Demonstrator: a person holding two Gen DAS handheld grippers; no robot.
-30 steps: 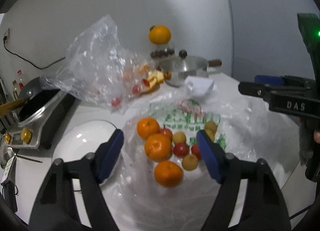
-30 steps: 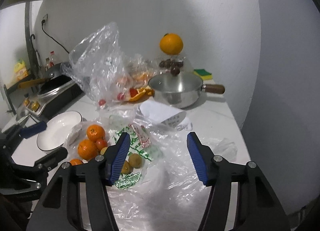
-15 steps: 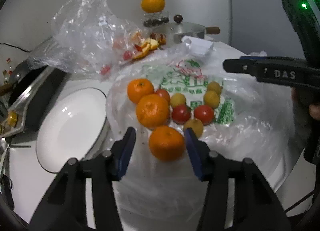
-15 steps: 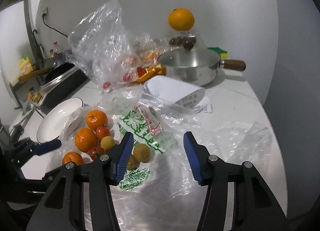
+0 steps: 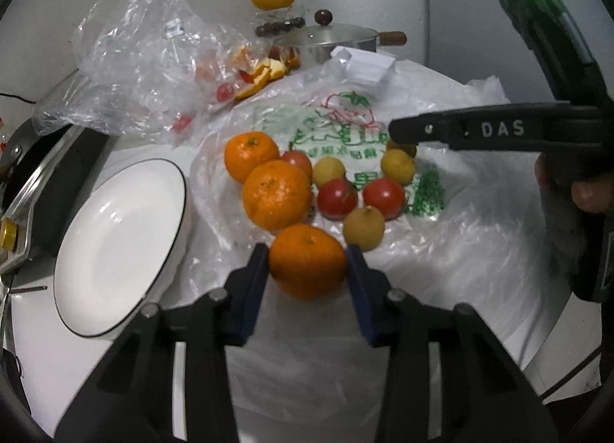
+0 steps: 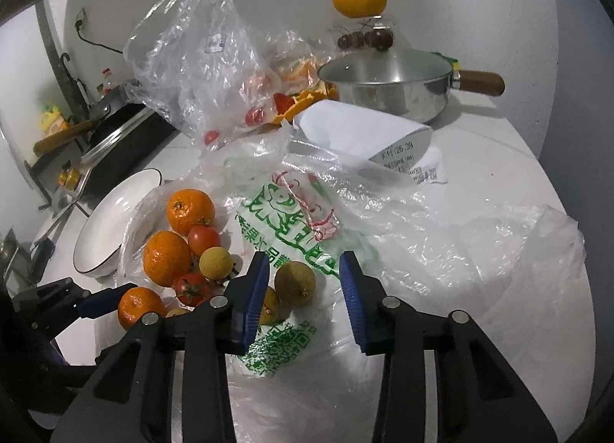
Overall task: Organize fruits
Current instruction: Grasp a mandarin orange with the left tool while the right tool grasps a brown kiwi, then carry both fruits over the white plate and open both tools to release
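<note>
My left claw [image 5: 307, 264] has just been closing and its blue pads now pinch the nearest round orange mandarin [image 5: 307, 259], which lies on the clear printed plastic bag [image 5: 453, 236] on the white surface [image 6: 495, 159], beside the white black-rimmed plate [image 5: 115, 247]. My right claw [image 6: 302, 278] has been closing too; it stands spread around a small yellow-brown round fruit [image 6: 294, 282], its pads not pressing it

Left tool [image 5: 307, 270], right tool [image 6: 303, 282]: black arms, blue pads, silver screws.
</note>
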